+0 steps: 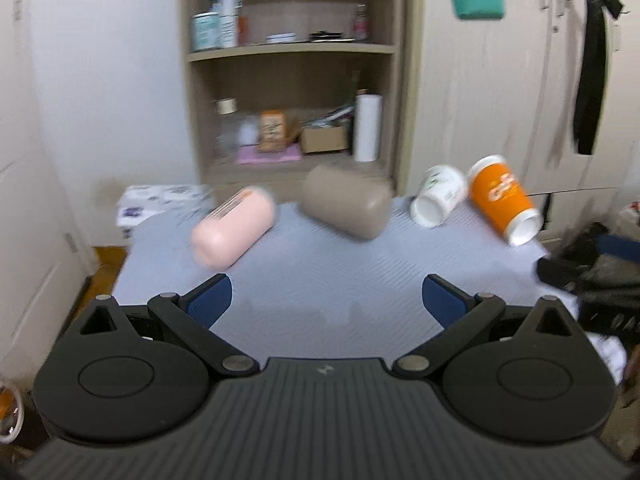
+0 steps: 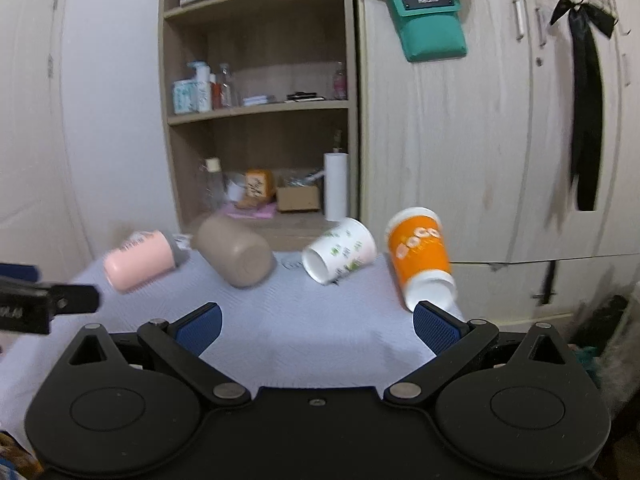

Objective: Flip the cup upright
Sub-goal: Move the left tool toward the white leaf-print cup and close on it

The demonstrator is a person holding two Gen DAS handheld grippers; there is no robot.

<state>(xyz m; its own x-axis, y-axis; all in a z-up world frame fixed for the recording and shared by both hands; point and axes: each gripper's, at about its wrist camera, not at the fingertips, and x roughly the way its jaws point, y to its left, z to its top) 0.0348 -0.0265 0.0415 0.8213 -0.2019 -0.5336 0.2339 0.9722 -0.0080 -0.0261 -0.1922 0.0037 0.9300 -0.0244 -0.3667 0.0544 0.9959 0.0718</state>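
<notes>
Four cups lie on their sides on a table with a pale blue-grey cloth (image 1: 320, 268) (image 2: 304, 332): a pink cup (image 1: 234, 232) (image 2: 138, 260), a taupe cup (image 1: 346, 206) (image 2: 236, 256), a white cup with green print (image 1: 438, 196) (image 2: 340, 250) and an orange cup (image 1: 502, 200) (image 2: 422, 260). My left gripper (image 1: 326, 300) is open and empty, short of the pink and taupe cups. My right gripper (image 2: 316, 328) is open and empty; its right fingertip (image 2: 434, 326) is close below the orange cup's white end. The left gripper shows in the right wrist view at the left edge (image 2: 44, 304).
A wooden shelf unit (image 1: 292, 80) (image 2: 260, 120) with bottles, boxes and a paper roll stands behind the table. Pale wardrobe doors (image 2: 480, 140) with a teal pouch (image 2: 434, 20) and a black ribbon (image 2: 586, 112) are at the right. Dark clutter (image 1: 592, 276) lies by the table's right edge.
</notes>
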